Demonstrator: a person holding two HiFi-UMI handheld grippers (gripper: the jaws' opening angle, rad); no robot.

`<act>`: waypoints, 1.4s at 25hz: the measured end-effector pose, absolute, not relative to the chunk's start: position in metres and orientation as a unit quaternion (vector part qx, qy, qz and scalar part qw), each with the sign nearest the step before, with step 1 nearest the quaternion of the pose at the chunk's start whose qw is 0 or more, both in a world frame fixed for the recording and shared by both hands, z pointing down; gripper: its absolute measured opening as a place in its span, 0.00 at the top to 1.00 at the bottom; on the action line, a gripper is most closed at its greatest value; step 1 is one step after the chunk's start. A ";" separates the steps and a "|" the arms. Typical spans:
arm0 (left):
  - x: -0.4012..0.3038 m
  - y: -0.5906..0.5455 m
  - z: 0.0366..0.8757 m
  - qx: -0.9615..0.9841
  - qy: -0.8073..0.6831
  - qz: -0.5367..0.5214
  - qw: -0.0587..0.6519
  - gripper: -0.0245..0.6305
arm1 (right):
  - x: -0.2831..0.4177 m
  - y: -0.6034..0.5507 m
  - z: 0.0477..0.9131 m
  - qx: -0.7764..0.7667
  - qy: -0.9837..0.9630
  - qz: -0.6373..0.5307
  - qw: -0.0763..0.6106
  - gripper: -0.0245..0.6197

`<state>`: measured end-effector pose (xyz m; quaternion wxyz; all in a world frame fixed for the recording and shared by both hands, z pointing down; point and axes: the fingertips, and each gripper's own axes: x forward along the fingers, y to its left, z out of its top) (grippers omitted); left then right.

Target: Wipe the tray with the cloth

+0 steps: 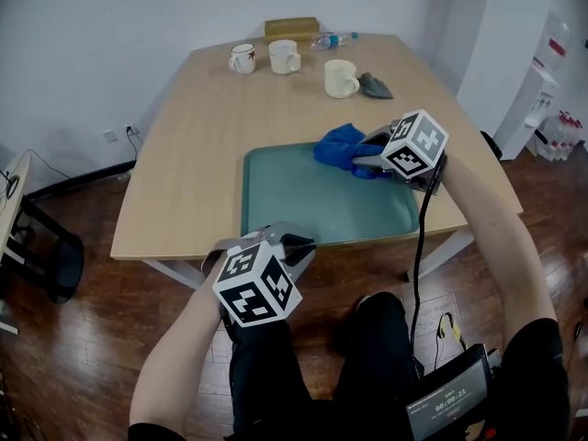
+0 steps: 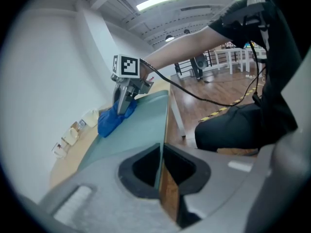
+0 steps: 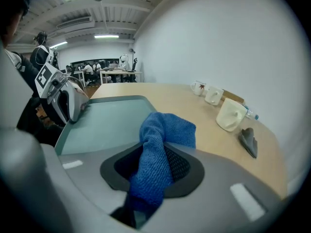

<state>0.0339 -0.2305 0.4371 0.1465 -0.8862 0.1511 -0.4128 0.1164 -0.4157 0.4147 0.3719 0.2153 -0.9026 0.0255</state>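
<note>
The blue cloth (image 1: 340,147) sits at the tray's far right corner, bunched up, and part of it seems to spill over the far rim onto the table, though from the head view you can't be sure how much of it presses on the tray itself. Your right gripper (image 1: 363,163) has it: the jaws are drawn in on a twisted fold of cloth that runs up between the pads, with the loose end fanning out beyond the tips. The teal tray (image 1: 303,200) lies flat at the near edge of the wooden table (image 1: 202,145), its long side toward you and most of its surface bare.

Your left gripper (image 1: 289,243) is at the tray's near left corner, jaws pinched nearly together on the thin rim, which passes straight between the pads in the left gripper view.

At the far end of the table, well apart from the tray, stand a patterned mug (image 1: 243,58), a white mug (image 1: 284,56) and a cream mug (image 1: 340,78), with a grey rag (image 1: 374,85) just beside the cream one. Behind them lie a plastic bottle (image 1: 331,39) and a brown box (image 1: 291,28).
</note>
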 end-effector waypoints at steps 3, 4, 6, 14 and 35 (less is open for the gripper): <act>0.032 -0.233 0.437 -0.885 0.154 -0.415 0.146 0.92 | 0.113 -0.403 0.416 0.208 -0.899 0.023 0.386 0.80; 0.033 -0.233 0.438 -0.884 0.155 -0.415 0.146 0.92 | 0.112 -0.396 0.416 0.203 -0.897 0.022 0.391 0.80; 0.034 -0.233 0.440 -0.883 0.157 -0.417 0.146 0.92 | 0.111 -0.377 0.419 0.188 -0.896 0.018 0.401 0.80; 0.034 -0.233 0.443 -0.882 0.160 -0.421 0.139 0.92 | 0.106 -0.286 0.424 0.108 -0.891 0.000 0.442 0.80; 0.035 -0.231 0.434 -0.882 0.158 -0.414 0.160 0.92 | 0.147 -0.437 0.416 0.252 -0.867 -0.025 0.429 0.79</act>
